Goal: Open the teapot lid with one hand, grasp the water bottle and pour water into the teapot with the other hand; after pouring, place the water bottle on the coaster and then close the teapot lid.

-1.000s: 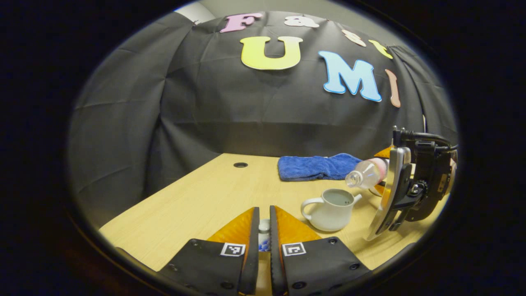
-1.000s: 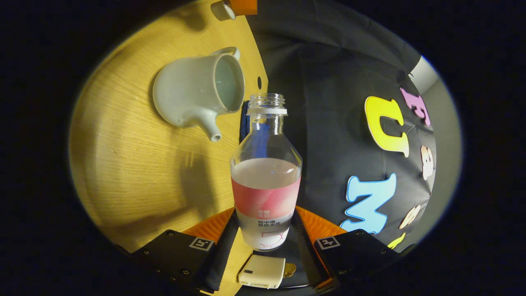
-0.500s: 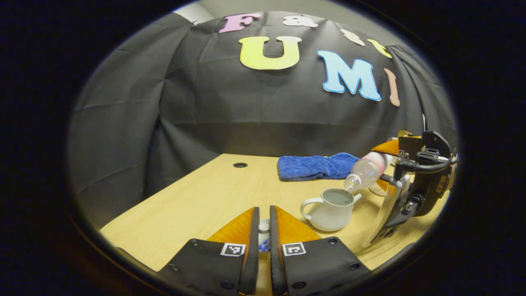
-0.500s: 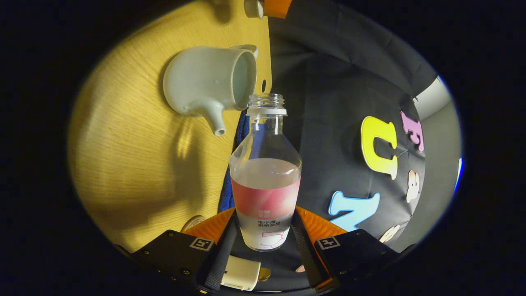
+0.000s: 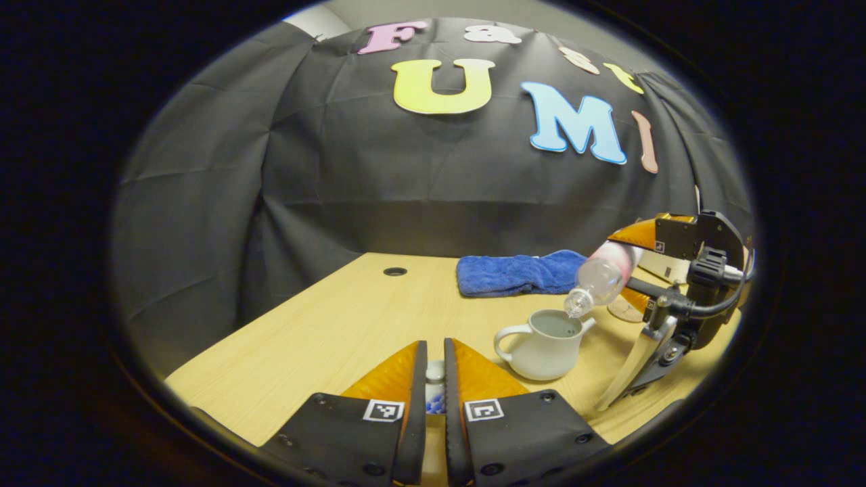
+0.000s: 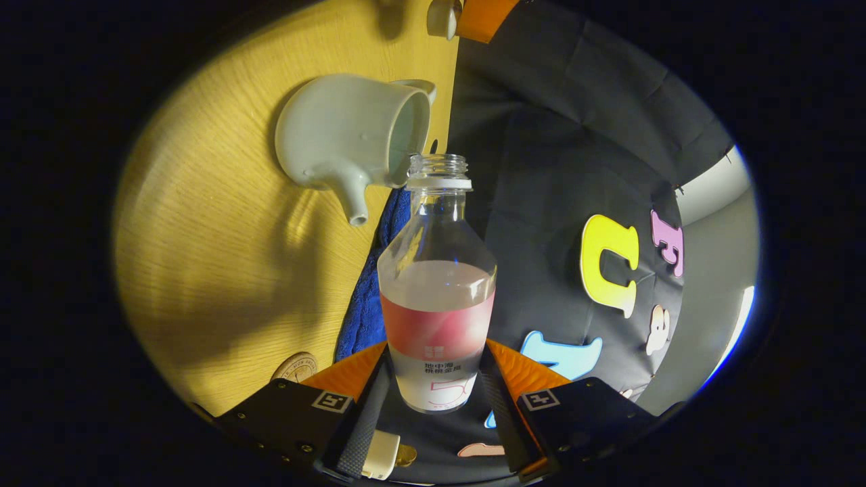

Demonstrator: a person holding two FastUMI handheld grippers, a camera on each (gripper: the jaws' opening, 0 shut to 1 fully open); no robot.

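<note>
- While the right claw [image 6: 433, 379] clamps the tilted bottle [image 6: 437, 297], its mouth hangs over the open teapot [image 5: 543, 343].
- Left claw [image 5: 433, 379] pinches the lid [image 5: 434, 372].

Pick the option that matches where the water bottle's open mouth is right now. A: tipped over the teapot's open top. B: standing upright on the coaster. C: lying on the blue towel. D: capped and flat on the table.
A: in the left gripper view the right gripper holds the water bottle tilted, its uncapped mouth just above the lidless teapot.
</note>
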